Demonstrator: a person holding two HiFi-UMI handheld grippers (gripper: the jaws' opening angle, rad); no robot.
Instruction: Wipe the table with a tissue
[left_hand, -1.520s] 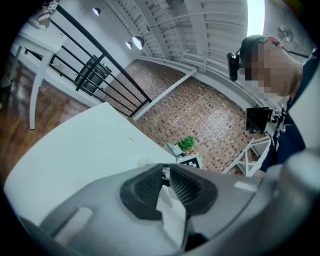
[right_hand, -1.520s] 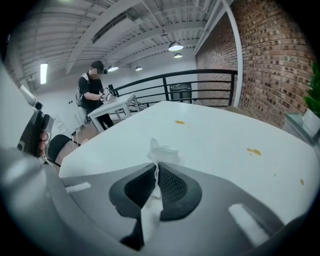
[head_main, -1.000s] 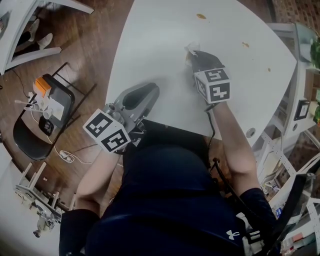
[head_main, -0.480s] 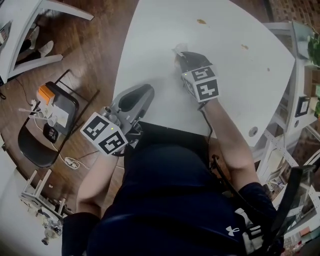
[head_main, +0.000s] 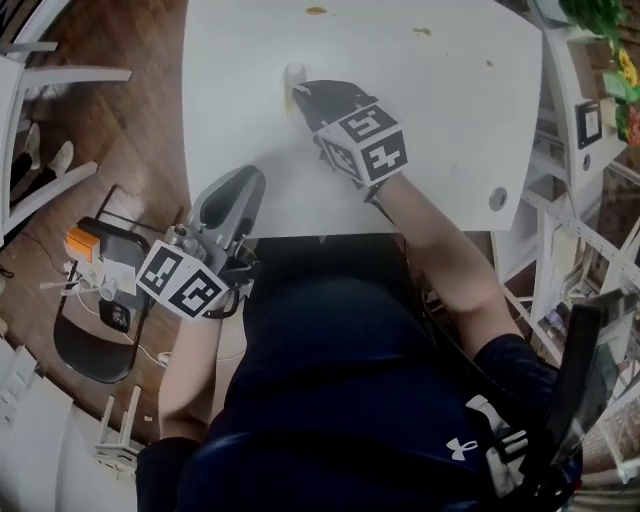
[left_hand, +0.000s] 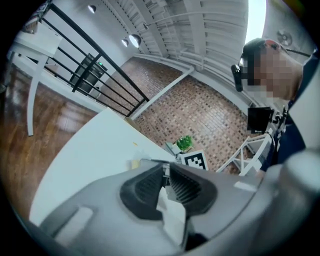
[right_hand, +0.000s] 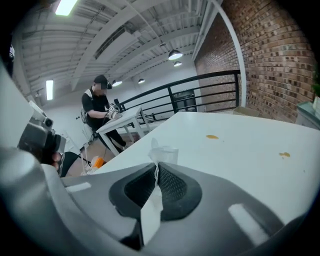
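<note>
The white table (head_main: 450, 130) fills the top of the head view, with small orange stains (head_main: 316, 11) near its far edge. My right gripper (head_main: 303, 93) reaches over the table's left part, shut on a crumpled white tissue (head_main: 293, 74) that sticks out past its tips. In the right gripper view the tissue (right_hand: 159, 152) is pinched between the dark pads, and stains (right_hand: 212, 136) lie beyond it. My left gripper (head_main: 232, 192) hovers at the table's near left corner. Its jaws (left_hand: 166, 176) stand almost together with a white scrap of tissue (left_hand: 172, 212) between them.
A round grommet hole (head_main: 498, 199) sits near the table's right front corner. White frames and shelves (head_main: 560, 250) stand to the right. A black chair (head_main: 90, 345) with an orange item (head_main: 80, 243) is on the wooden floor at left. A person (right_hand: 102, 107) works at another table.
The right gripper has carried the tissue leftward across the table, toward its left edge, rising slightly. The head view has swung with it. The left gripper has hardly moved.
</note>
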